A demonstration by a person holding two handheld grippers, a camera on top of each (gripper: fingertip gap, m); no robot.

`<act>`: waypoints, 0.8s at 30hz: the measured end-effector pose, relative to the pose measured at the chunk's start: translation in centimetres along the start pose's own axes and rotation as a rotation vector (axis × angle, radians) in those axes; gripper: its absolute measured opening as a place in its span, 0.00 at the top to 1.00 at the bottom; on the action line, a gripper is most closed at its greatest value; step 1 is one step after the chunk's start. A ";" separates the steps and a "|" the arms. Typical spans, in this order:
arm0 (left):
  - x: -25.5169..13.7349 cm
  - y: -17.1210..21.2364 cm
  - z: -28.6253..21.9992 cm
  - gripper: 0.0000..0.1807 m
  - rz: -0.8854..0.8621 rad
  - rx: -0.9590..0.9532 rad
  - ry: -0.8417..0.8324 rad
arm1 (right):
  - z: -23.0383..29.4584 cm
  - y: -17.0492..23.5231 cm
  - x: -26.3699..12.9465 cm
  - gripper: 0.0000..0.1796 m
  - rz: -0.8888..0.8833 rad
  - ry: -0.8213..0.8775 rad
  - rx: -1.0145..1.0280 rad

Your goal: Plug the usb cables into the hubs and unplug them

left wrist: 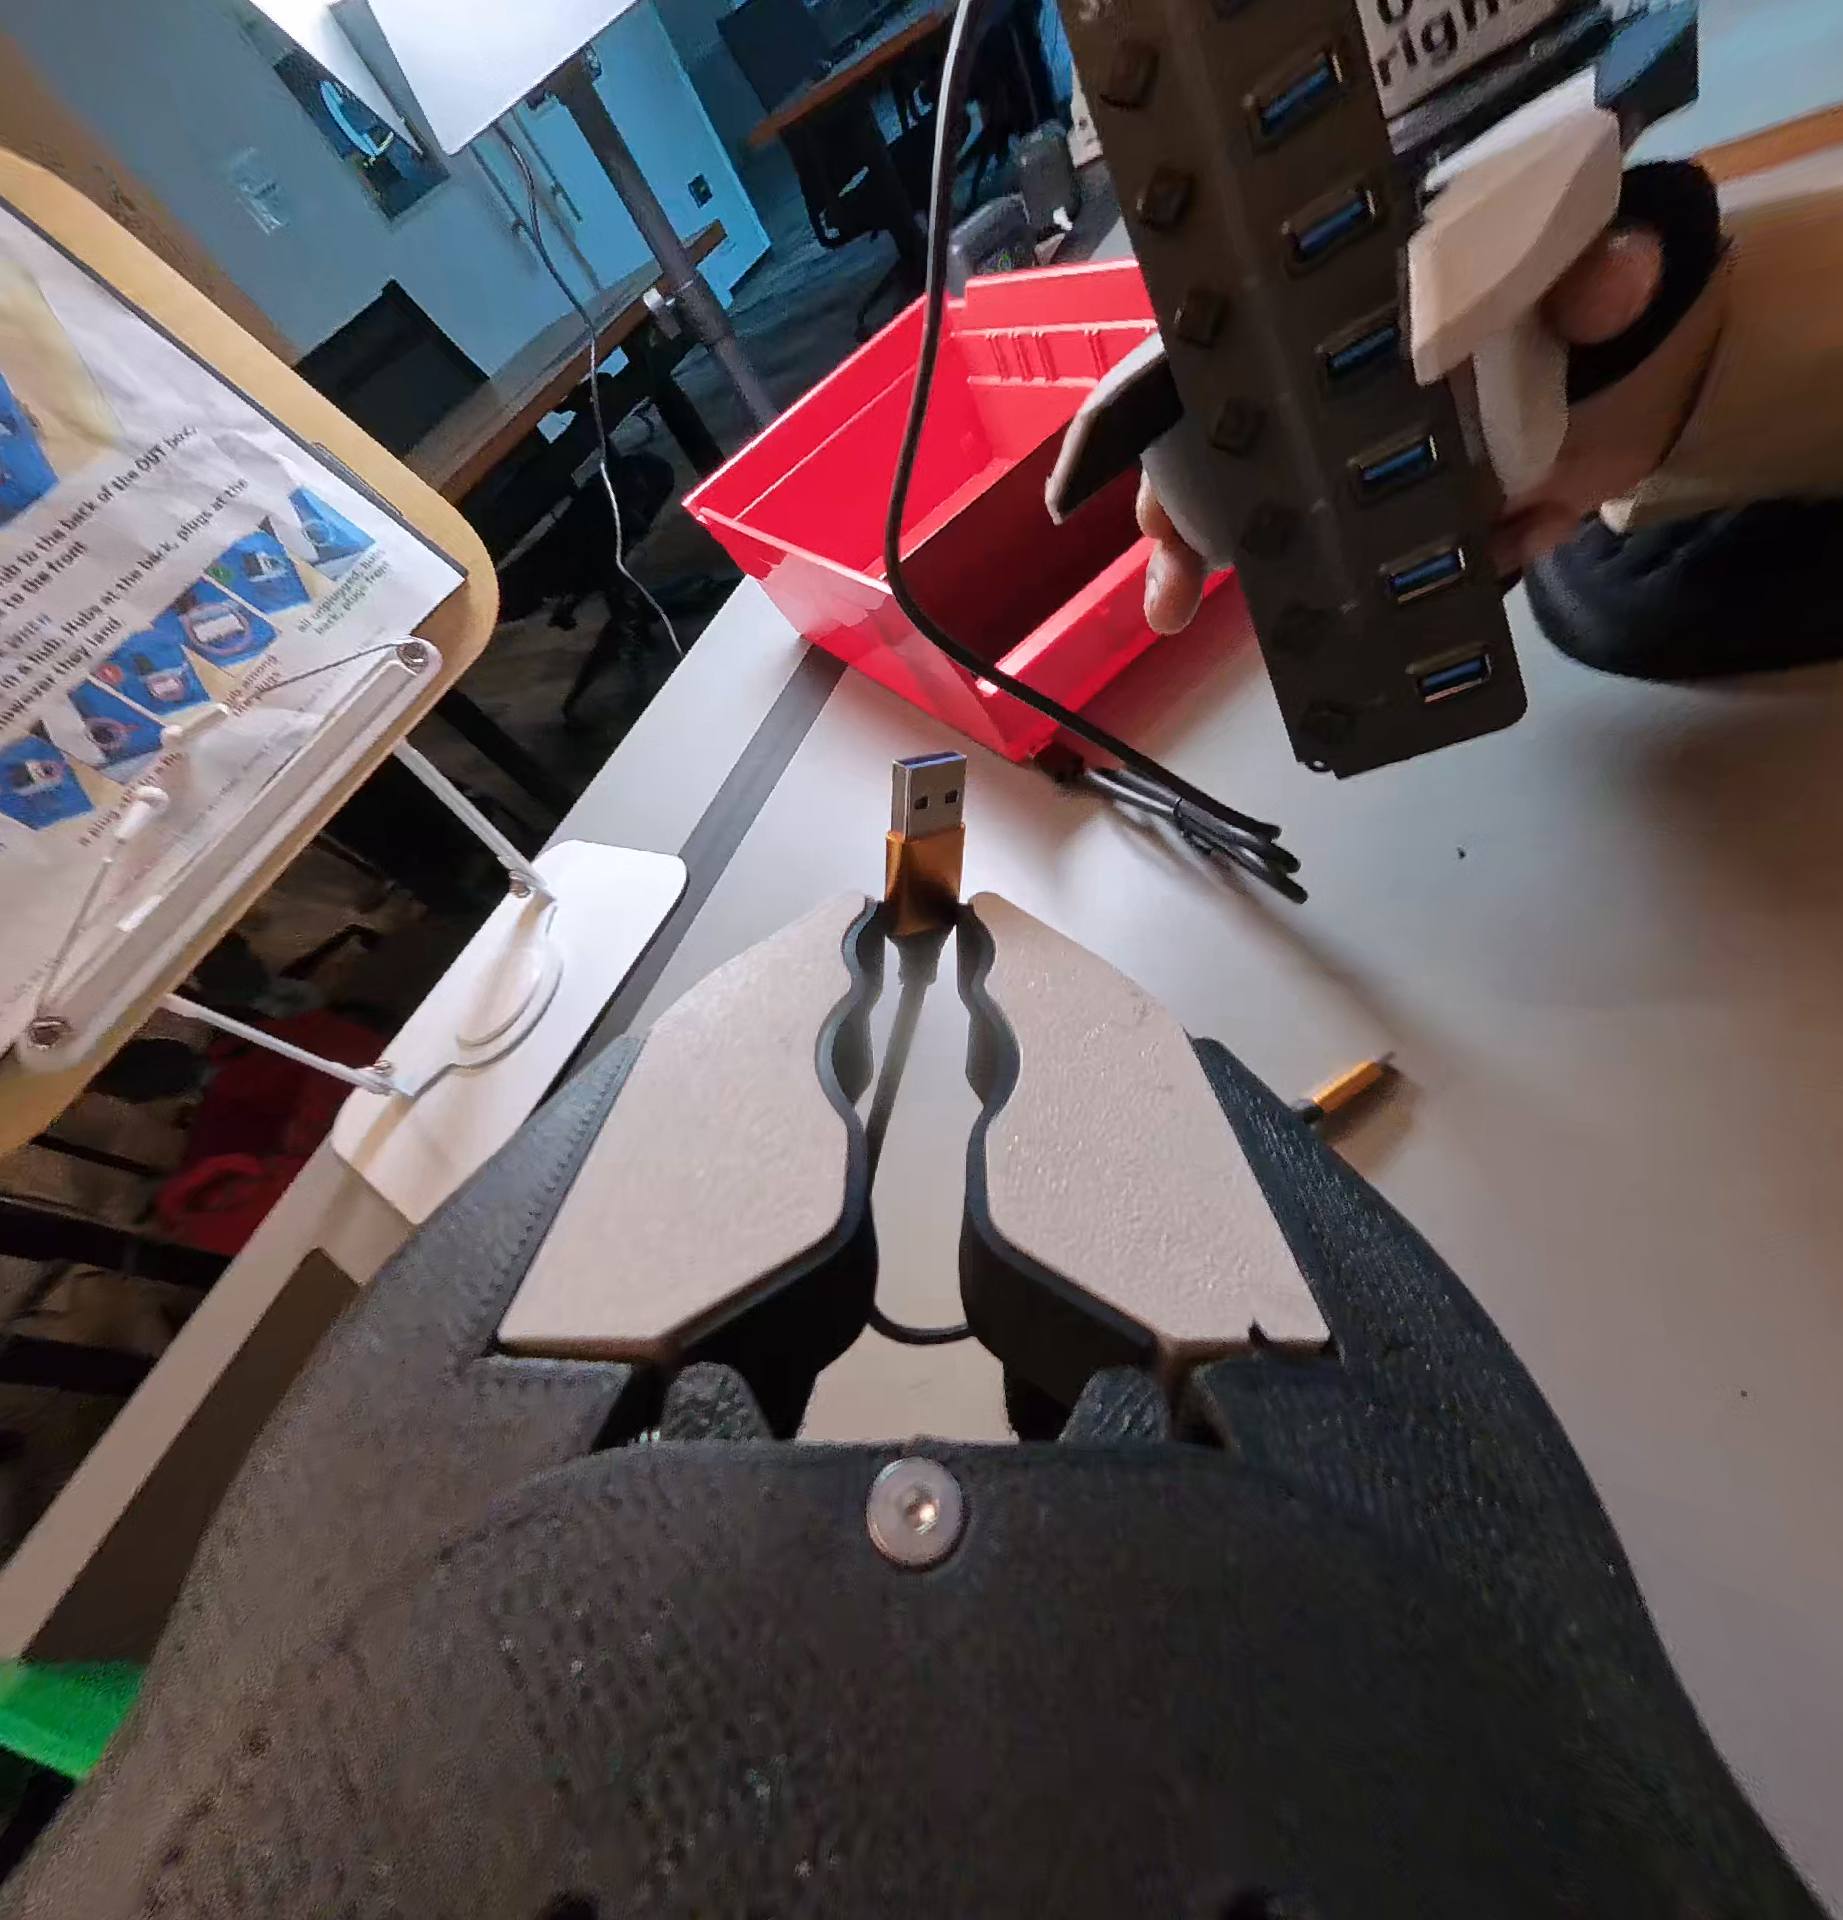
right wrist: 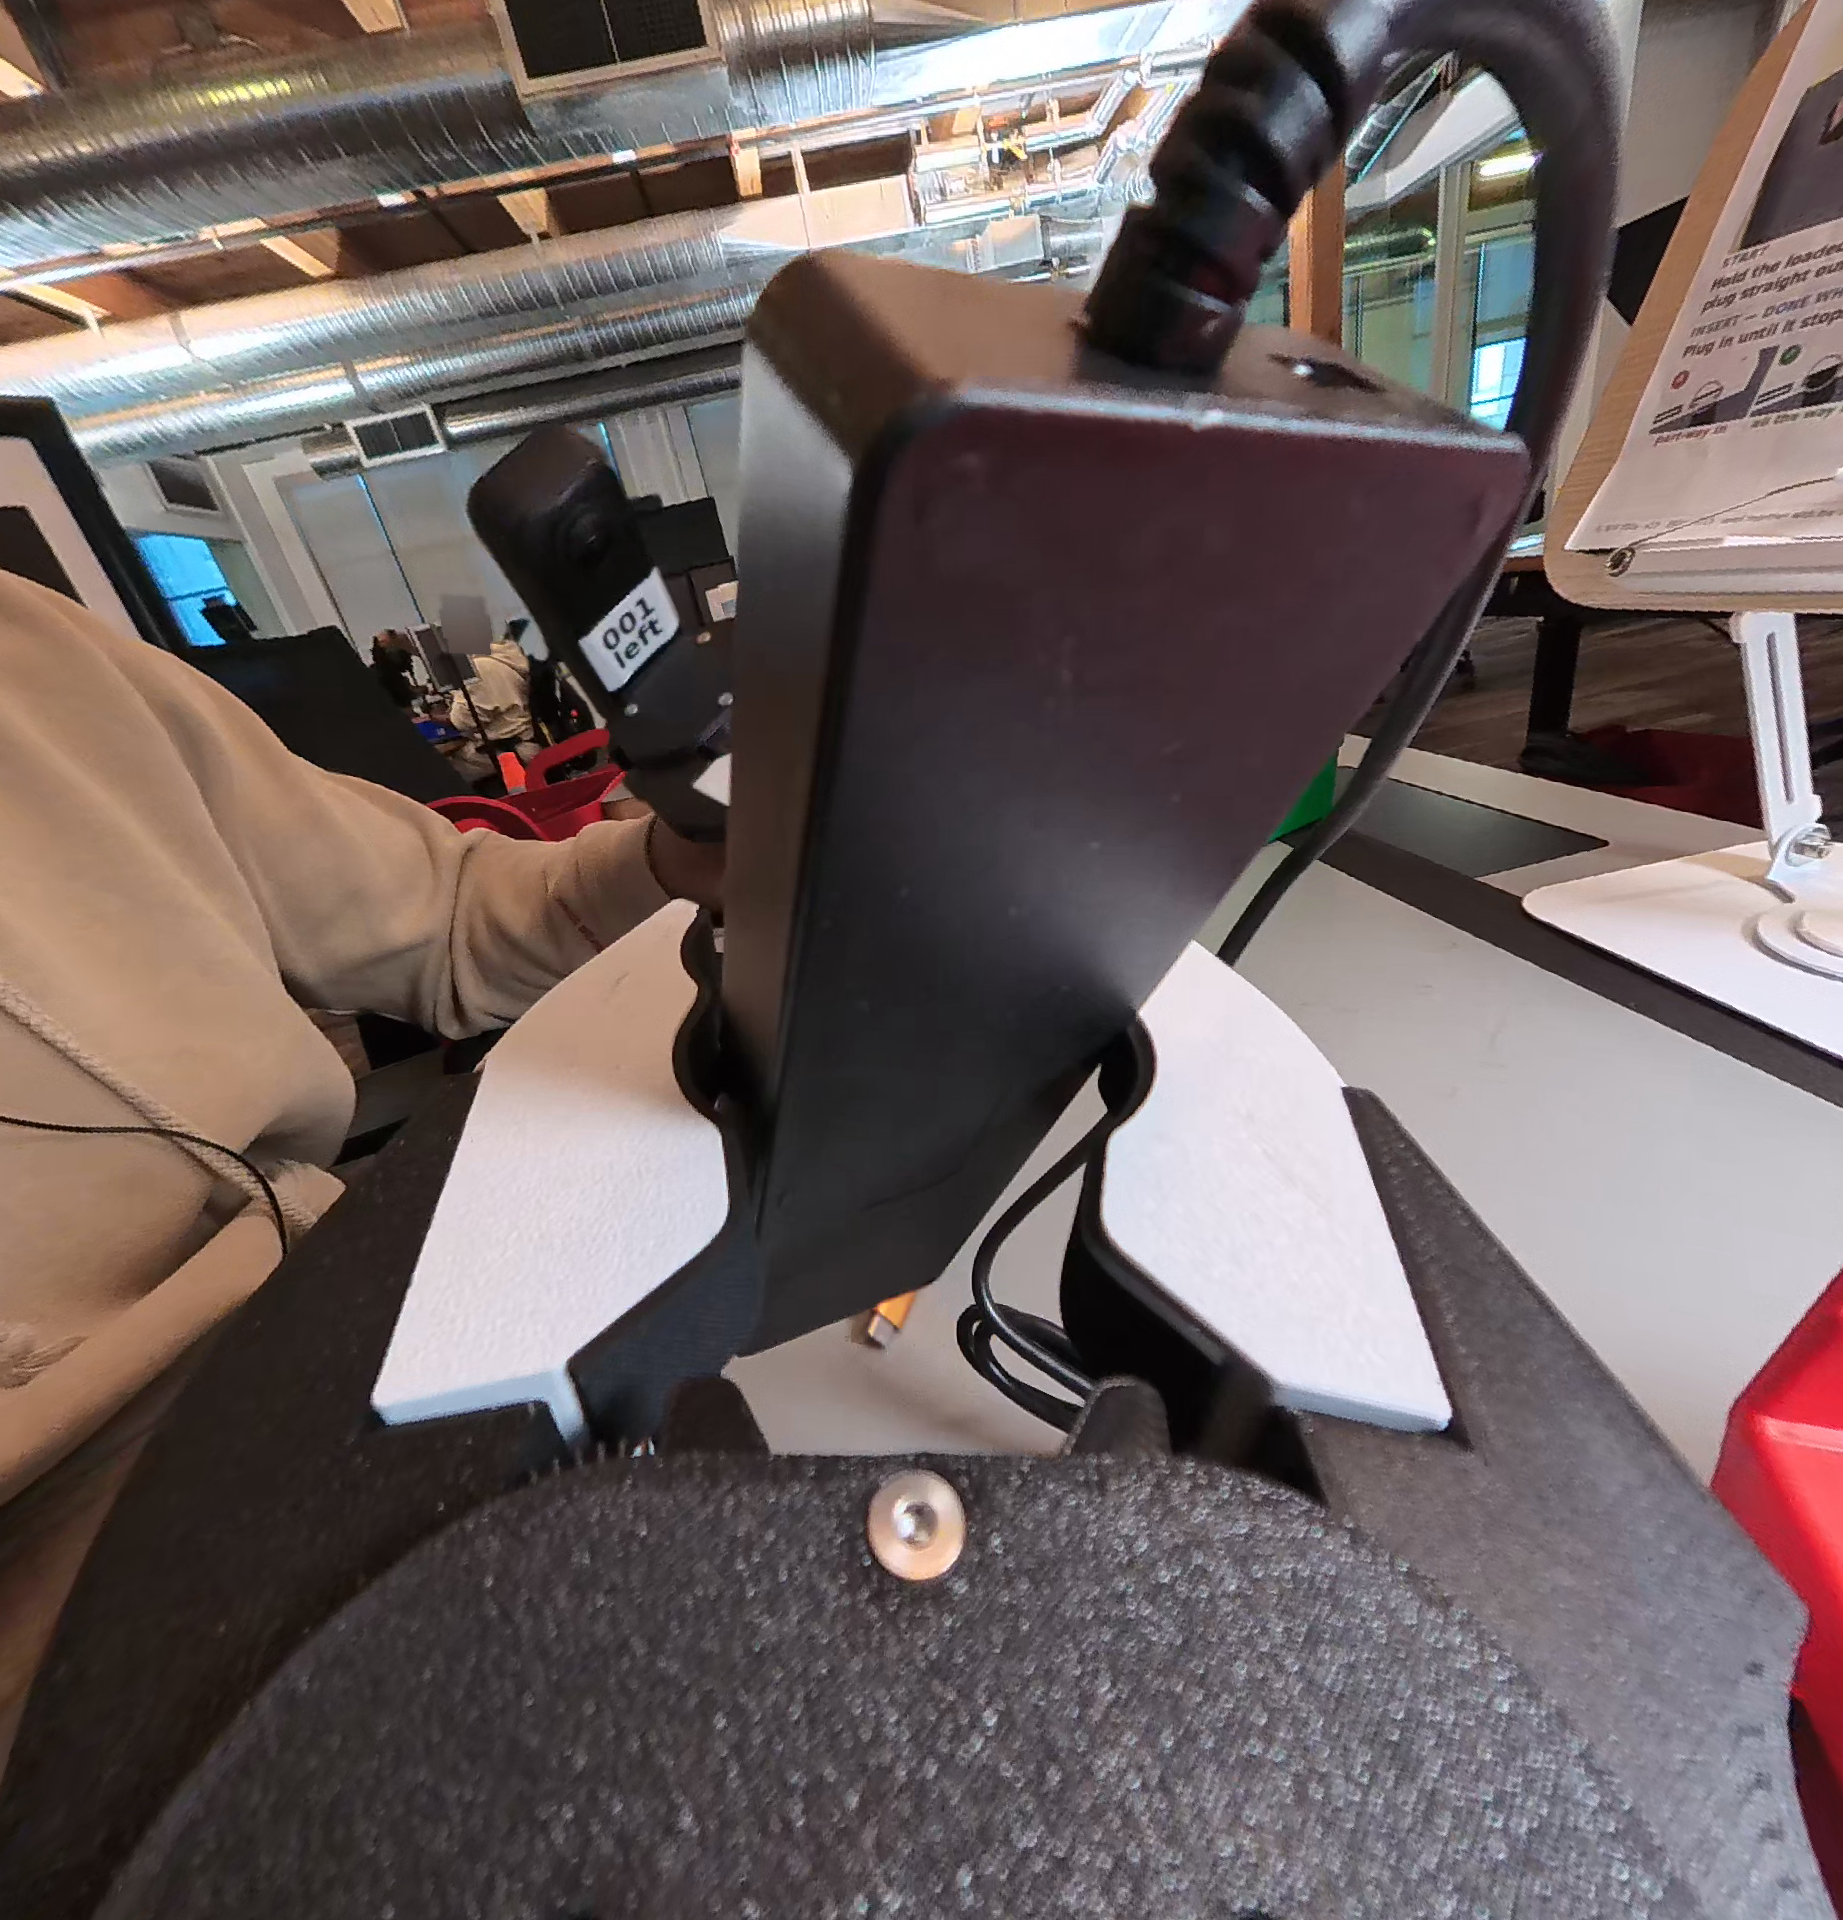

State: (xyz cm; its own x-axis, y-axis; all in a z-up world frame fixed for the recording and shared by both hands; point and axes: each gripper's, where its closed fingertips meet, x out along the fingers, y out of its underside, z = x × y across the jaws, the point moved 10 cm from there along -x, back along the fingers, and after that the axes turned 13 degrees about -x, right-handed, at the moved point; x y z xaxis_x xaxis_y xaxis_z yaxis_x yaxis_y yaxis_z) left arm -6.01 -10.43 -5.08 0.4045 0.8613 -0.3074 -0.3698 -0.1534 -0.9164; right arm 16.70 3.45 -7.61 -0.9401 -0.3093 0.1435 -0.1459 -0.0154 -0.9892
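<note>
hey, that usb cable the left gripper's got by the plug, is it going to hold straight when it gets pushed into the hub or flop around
The gold-sleeved plug looks rigid and is pinched right at the left gripper fingertips, so it should probably stay straight. The thin black cord behind it sags in a loop, so it is likely floppy and light. The hub, clamped in the right gripper, probably won't shift much.

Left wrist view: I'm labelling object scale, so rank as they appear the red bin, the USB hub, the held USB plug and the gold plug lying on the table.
1. USB hub, though nearness inflates it; red bin looks similar
2. held USB plug
3. gold plug
</note>
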 end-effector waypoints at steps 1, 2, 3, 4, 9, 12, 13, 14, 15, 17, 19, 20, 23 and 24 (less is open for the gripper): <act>0.0 0.2 -0.3 0.93 0.010 0.028 -0.018 | 0.0 0.0 0.0 0.60 -0.003 -0.002 -0.001; -0.1 0.4 -0.5 0.93 0.019 0.052 -0.037 | 0.0 -0.1 0.0 0.60 -0.007 -0.005 -0.001; -0.1 0.7 -0.7 0.93 0.022 0.065 -0.058 | 0.1 -0.2 -0.1 0.60 -0.011 -0.009 -0.003; -0.3 0.8 -0.7 0.93 0.017 0.066 -0.076 | 0.1 -0.2 -0.1 0.60 -0.015 -0.014 -0.004; -2.3 -0.5 1.2 0.93 -0.107 0.071 -0.292 | 0.3 -0.2 0.1 0.60 -0.013 -0.027 -0.005; -4.1 -1.5 1.1 0.93 -0.209 0.223 -0.494 | 0.3 -0.2 0.2 0.60 -0.008 -0.027 -0.008; -4.3 -1.4 0.7 0.93 -0.204 0.294 -0.532 | 0.4 -0.2 0.2 0.60 -0.007 -0.026 -0.009; -4.1 -0.9 0.2 0.93 -0.165 0.342 -0.542 | 0.4 -0.2 0.2 0.60 -0.007 -0.025 -0.009; -3.5 -0.2 -0.5 0.93 -0.100 0.353 -0.520 | 0.4 -0.2 0.2 0.60 -0.008 -0.024 -0.008; -2.2 2.0 -2.2 0.93 0.021 0.340 -0.410 | 0.3 -0.2 0.1 0.60 -0.008 -0.025 -0.006; -0.8 4.0 -4.1 0.96 0.203 0.330 -0.269 | 0.4 -0.2 0.2 0.60 -0.008 -0.027 -0.006; -0.2 4.9 -5.1 0.96 0.283 0.306 -0.189 | 0.4 -0.2 0.2 0.60 -0.009 -0.029 -0.005; 0.7 6.3 -7.1 0.92 0.390 0.113 0.104 | 0.5 -0.2 0.3 0.60 -0.005 -0.033 -0.007; 0.7 6.2 -7.1 0.90 0.388 0.029 0.198 | 0.5 -0.2 0.3 0.60 -0.004 -0.032 -0.008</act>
State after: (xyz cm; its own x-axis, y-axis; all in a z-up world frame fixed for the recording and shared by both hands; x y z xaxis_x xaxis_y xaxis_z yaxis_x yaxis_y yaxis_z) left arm -2.08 -14.24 -12.81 0.3827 0.6324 -0.6736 -0.5485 -0.4311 -0.7164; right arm 16.59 2.88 -7.39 -0.9292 -0.3395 0.1459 -0.1519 -0.0089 -0.9884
